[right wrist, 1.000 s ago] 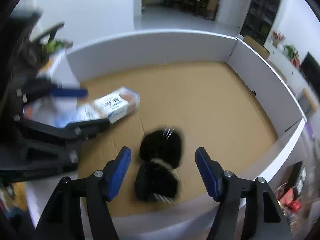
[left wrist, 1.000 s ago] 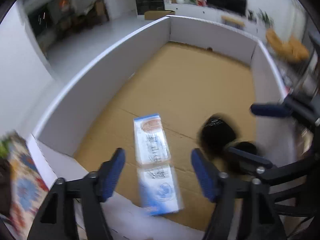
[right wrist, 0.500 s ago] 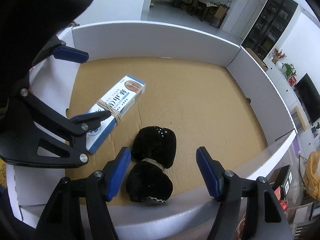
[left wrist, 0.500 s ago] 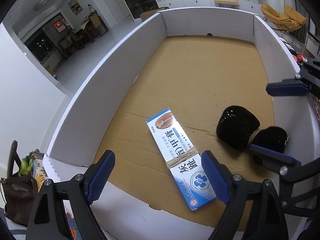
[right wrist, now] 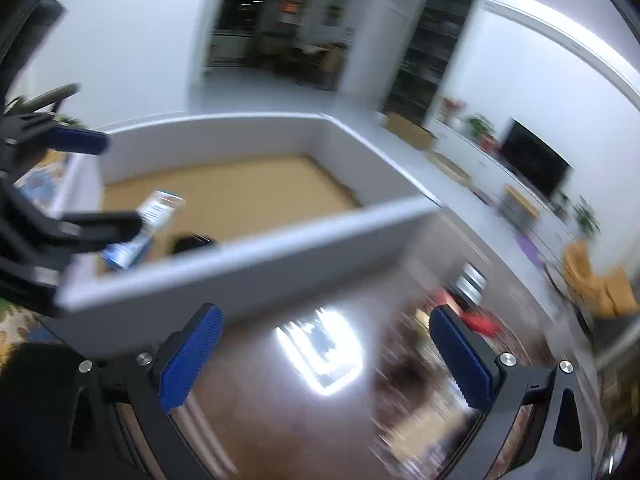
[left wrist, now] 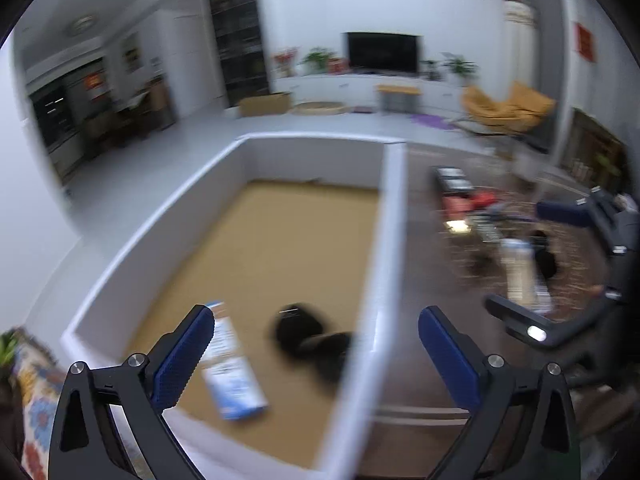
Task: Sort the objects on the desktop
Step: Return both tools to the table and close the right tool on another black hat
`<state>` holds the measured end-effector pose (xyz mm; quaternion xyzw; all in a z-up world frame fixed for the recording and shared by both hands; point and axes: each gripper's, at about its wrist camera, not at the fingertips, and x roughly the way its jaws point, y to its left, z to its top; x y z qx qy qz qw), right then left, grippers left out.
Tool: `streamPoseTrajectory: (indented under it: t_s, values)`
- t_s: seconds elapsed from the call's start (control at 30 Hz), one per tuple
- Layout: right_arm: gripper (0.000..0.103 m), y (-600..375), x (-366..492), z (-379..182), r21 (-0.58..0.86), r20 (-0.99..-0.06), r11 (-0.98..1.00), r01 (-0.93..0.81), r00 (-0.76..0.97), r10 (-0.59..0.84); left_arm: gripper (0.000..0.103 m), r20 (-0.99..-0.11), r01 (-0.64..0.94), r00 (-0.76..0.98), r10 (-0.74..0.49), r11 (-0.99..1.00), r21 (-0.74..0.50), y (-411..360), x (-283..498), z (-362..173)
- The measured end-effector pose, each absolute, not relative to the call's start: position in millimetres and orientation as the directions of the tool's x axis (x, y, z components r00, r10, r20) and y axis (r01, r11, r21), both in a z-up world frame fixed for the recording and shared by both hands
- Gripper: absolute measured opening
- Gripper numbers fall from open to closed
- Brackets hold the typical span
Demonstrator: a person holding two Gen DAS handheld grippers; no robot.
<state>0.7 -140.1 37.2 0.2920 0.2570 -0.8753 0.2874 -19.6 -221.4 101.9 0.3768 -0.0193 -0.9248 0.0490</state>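
blue and white box: a long flat carton [left wrist: 230, 368] with printing on its face and a pale band around its middle, blurred; it lies flat on the tray floor near the front left corner, one end toward the near wall.
black bundle: two dark rounded lumps [left wrist: 310, 340] pressed together, fuzzy edged in the blur; on the tray floor just right of the carton, close to the right wall, apart from the carton.
same things from the right side: the carton [right wrist: 148, 222] shows behind the other gripper's finger, and only the top of the black bundle [right wrist: 192, 242] peeks over the near wall.
tray: a shallow pen with white walls [left wrist: 386, 240] and a brown cardboard floor.
left gripper: its blue-padded jaws are opening [left wrist: 316, 360], spread wide above the tray's front edge, nothing between the pads and nothing touched.
right gripper: its jaws are opening too [right wrist: 326, 360], wide apart over the dark table outside the tray, pads bare.
table: dark glossy brown top [right wrist: 280, 420] with a bright window glare; a smeared clutter of small things [left wrist: 472, 216] lies on it to the right of the tray.
room: white walls, a black television [left wrist: 382, 52] on a low white cabinet with potted plants, a yellow chair [left wrist: 506, 110], dark shelving behind.
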Motion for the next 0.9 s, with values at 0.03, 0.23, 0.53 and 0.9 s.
streamPoseTrajectory:
  t_s: [0.03,0.23,0.53,0.9]
  values:
    - [0.103,-117.2,-4.9,32.6,-0.28,-0.661,-0.736,0.617,-0.679,-0.318,0.103,-0.696,0.046,-0.713,-0.079,-0.997,0.066,-208.7,-18.6,103.9]
    - [0.103,-10.9,-31.8,4.2,-0.313,-0.687,-0.847,0.43,-0.718,-0.11,0.103,-0.749,-0.136,-0.661,0.045,-0.989,0.061,-113.4,-27.8,71.9]
    - [0.103,98.6,-41.2,-26.7,-0.266,-0.74,-0.929,0.258,-0.672,0.026,0.103,-0.843,-0.174,-0.527,0.11,-0.985,-0.02,-43.9,-58.8,-8.6]
    - [0.103,139.1,-52.0,-72.8,-0.159,-0.811,-0.968,0.194,-0.585,0.016,0.103,-0.853,-0.152,-0.515,0.087,-0.988,-0.01,-34.5,-72.6,-48.4]
